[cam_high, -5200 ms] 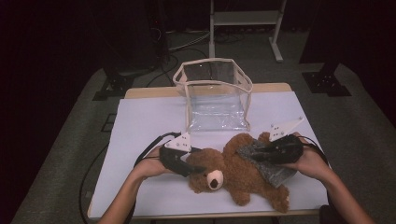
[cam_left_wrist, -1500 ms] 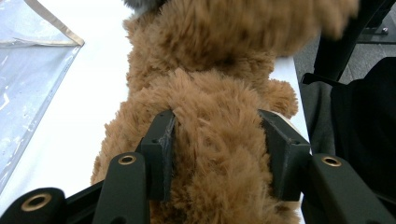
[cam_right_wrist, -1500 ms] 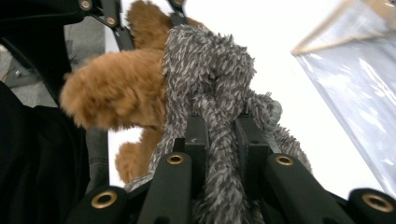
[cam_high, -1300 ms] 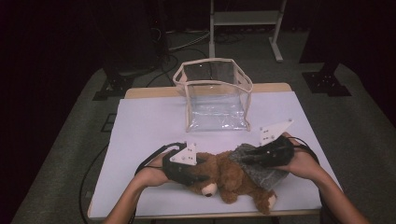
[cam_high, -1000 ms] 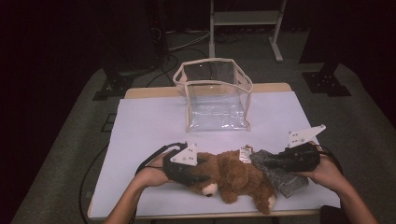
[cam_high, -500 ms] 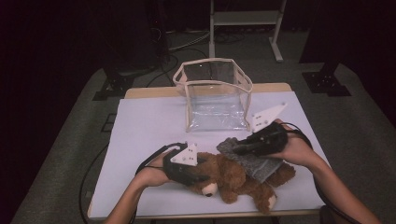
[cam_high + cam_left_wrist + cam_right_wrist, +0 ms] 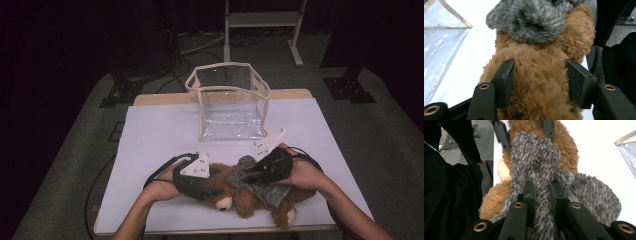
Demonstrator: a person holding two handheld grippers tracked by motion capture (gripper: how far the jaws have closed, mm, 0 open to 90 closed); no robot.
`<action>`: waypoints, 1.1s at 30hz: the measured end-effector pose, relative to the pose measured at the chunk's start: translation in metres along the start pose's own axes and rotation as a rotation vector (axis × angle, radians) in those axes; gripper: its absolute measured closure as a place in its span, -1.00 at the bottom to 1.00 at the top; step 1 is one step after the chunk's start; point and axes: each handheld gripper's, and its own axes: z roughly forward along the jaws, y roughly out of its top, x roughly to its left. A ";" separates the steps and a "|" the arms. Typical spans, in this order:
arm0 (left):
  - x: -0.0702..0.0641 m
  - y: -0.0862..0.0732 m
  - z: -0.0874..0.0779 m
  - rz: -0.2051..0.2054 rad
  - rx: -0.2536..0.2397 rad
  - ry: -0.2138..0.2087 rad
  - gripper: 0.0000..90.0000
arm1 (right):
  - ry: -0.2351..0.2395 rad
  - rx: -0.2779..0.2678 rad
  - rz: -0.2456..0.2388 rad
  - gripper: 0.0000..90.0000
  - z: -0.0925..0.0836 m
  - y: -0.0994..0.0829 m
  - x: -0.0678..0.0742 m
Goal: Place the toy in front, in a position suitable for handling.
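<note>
A brown teddy bear (image 7: 250, 204) lies on its back on the white table (image 7: 160, 130), head toward the left. A grey fuzzy garment (image 7: 261, 190) is draped over its chest. My left gripper (image 7: 219, 186) straddles the bear (image 7: 579, 37) near the head; its jaws have just been opening, and the brown fur still fills the gap and brushes both pads (image 7: 506, 75). My left gripper (image 7: 539, 72) faces the grey garment (image 7: 531, 20). My right gripper (image 7: 246, 175) is shut on a bunched fold of the garment (image 7: 534, 152), held above the bear (image 7: 566, 147).
A clear plastic bag (image 7: 227, 67) with beige trim stands open at the table's far middle, its wall showing in the left gripper view (image 7: 439, 37). Cables trail from both grippers. A person's forearms reach in over the near table edge.
My right gripper has swung left, from the bear's lower right to over its chest, drawing the grey garment with it. The left hand has stayed put.
</note>
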 end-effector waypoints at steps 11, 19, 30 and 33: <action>0.003 -0.012 -0.001 -0.034 -0.026 -0.002 0.09 | -0.011 -0.020 0.003 0.72 -0.005 0.006 0.000; 0.001 -0.013 0.001 -0.035 -0.030 -0.004 0.10 | 0.008 -0.011 -0.067 0.72 0.012 0.044 0.001; 0.003 -0.016 -0.009 -0.049 -0.045 0.021 0.03 | -0.009 -0.002 -0.001 0.72 0.012 0.013 -0.004; 0.004 -0.018 -0.003 -0.063 -0.049 0.011 0.12 | -0.007 -0.026 -0.004 0.72 0.012 0.017 -0.003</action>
